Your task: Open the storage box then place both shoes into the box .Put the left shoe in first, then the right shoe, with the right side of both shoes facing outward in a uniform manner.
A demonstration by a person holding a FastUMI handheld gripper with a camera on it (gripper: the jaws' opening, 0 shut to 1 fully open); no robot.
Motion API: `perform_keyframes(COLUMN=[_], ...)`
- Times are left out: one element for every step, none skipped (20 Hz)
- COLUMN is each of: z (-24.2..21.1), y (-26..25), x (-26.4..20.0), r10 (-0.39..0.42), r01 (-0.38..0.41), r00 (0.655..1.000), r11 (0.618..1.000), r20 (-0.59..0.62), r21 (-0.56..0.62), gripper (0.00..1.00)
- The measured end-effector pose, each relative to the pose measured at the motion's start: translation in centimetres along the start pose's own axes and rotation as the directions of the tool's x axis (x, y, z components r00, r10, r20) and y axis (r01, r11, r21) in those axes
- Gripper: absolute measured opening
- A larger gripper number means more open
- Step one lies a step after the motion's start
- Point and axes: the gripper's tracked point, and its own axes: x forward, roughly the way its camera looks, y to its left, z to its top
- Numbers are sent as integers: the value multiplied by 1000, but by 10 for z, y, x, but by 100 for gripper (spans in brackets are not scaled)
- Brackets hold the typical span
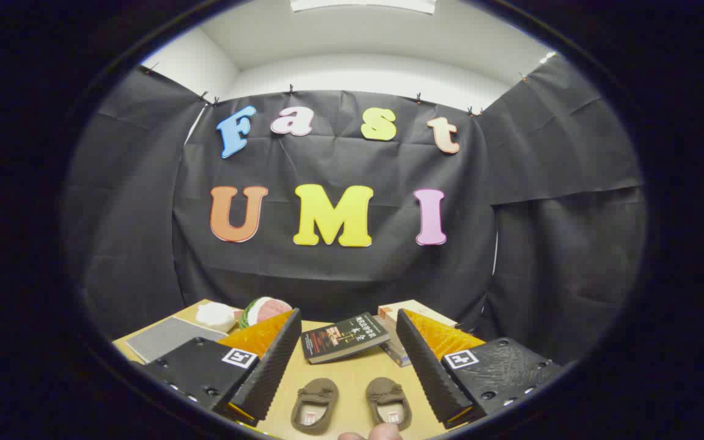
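Gripper view: shoes (351, 404) between parted jaws

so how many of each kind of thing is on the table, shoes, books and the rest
shoes: 2, a left one and a right one, between the open gripper fingers
books: 2, a dark one and a pale one beyond the fingers
grey mat: 1
white lump: 1
green and pink round thing: 1
total: 7

Two small brown slip-on shoes, left shoe (314, 405) and right shoe (389, 403), sit upright side by side on the tan table, slightly apart. Toes point away; light insoles with small labels show. Both lie in the gap separating the fingers.
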Motion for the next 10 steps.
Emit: perform_keyframes(z=[2, 4, 4, 4, 2, 1, 0, -2, -4, -3], y=[-1, -4, -5, -6, -6, -7, -6, -6, -5, -5], x=[0, 1, 2, 3, 5, 6, 7, 8, 7, 6], r10=[-1, -5, -7, -4, -3, 1, 8, 14, 23, 30], r01=[1, 5, 7, 4, 3, -1, -8, -14, -23, -30], r00=[1000, 1000, 1000, 1000, 1000, 1000, 1000, 1000, 1000, 999], r11=[1000, 1000, 1000, 1000, 1000, 1000, 1000, 999, 999, 999], r20=[5, 11, 11, 9, 6, 2, -4, -12, -19, -19], r21=[-2, 0, 4, 7, 10, 14, 22, 29, 34, 37], gripper=[95, 95, 95, 95, 95, 95, 95, 95, 95, 95])
